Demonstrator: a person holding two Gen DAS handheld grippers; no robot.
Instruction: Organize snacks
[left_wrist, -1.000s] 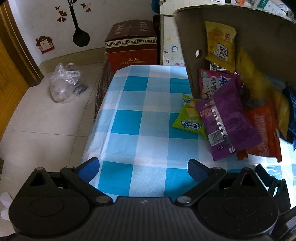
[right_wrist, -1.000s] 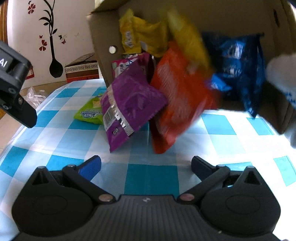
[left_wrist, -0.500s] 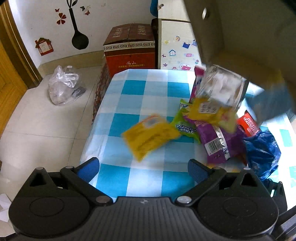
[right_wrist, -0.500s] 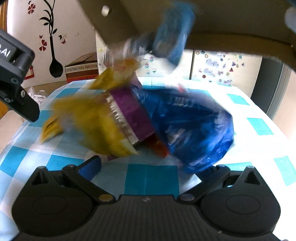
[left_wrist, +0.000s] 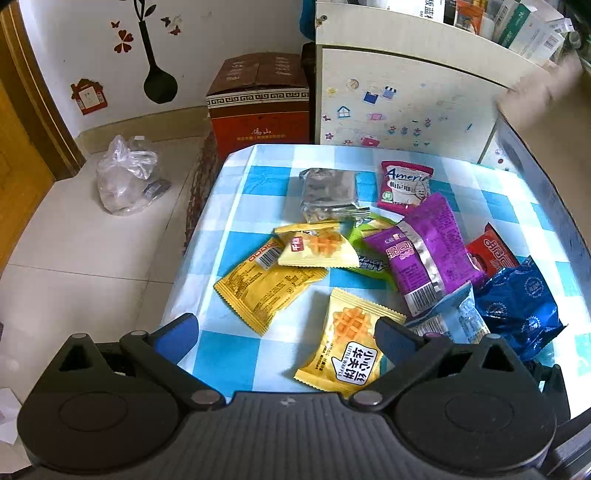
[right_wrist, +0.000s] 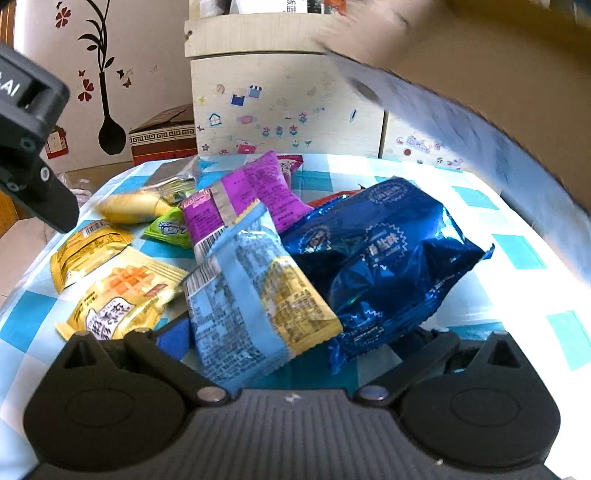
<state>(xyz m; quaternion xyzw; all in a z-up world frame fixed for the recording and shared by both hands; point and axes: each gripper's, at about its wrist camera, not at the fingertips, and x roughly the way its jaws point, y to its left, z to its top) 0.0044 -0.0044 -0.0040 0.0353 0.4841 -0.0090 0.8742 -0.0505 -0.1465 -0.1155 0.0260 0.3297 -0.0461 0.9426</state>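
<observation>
- Left claw (left_wrist: 286, 334): spread wide, holding nothing, poised over the near desk (left_wrist: 229, 354) edge, likely to start picking.
- Yellow flat packet (left_wrist: 264, 286) and waffle packet (left_wrist: 347, 354): loose at the heap's left, easiest first picks.
- Purple packet (left_wrist: 424, 254), pale blue packet (right_wrist: 255, 295), dark blue bag (right_wrist: 384, 258): overlapping mid-heap, unsorted.
- Right claw (right_wrist: 295, 339): wide apart, empty, pale blue packet lying between its fingers.
- Cardboard box (right_wrist: 498, 74): blurred, raised at right, probable destination.

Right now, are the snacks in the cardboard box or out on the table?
Out. The purple packet, blue bag and waffle packet lie scattered on the checked tablecloth; the cardboard box is lifted away, blurred.
</observation>
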